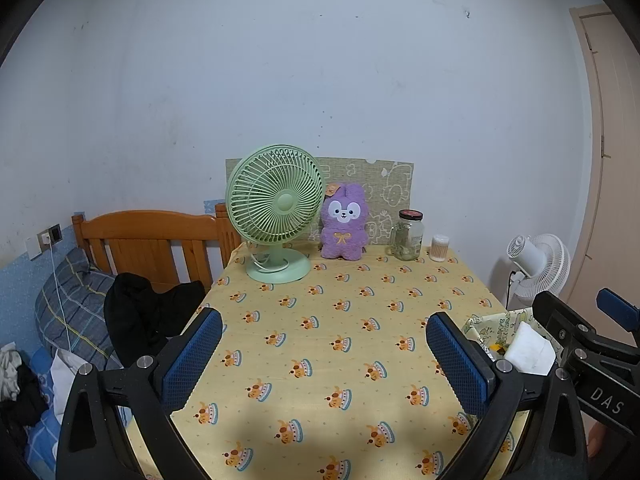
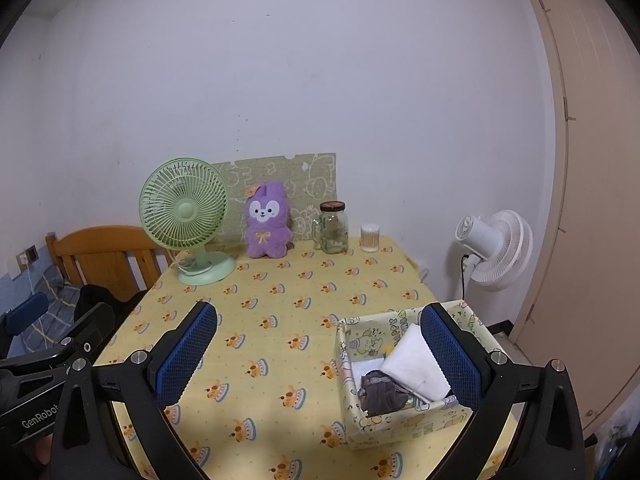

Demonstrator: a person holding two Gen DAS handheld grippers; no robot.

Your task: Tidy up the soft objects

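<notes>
2 grippers, both with jaws wide apart and holding nothing. The right gripper (image 2: 318, 354) hangs over the near right part of the table (image 2: 280, 320), and the patterned box (image 2: 404, 424) sits just below and to its right, already holding a white folded cloth (image 2: 416, 364) and a grey one (image 2: 380, 394). The left gripper (image 1: 324, 356) faces bare tablecloth. Straight ahead, well apart from both, the purple plush bunny (image 2: 267, 222) stands upright at the back edge, so probably the right one is better placed for the box.
</notes>
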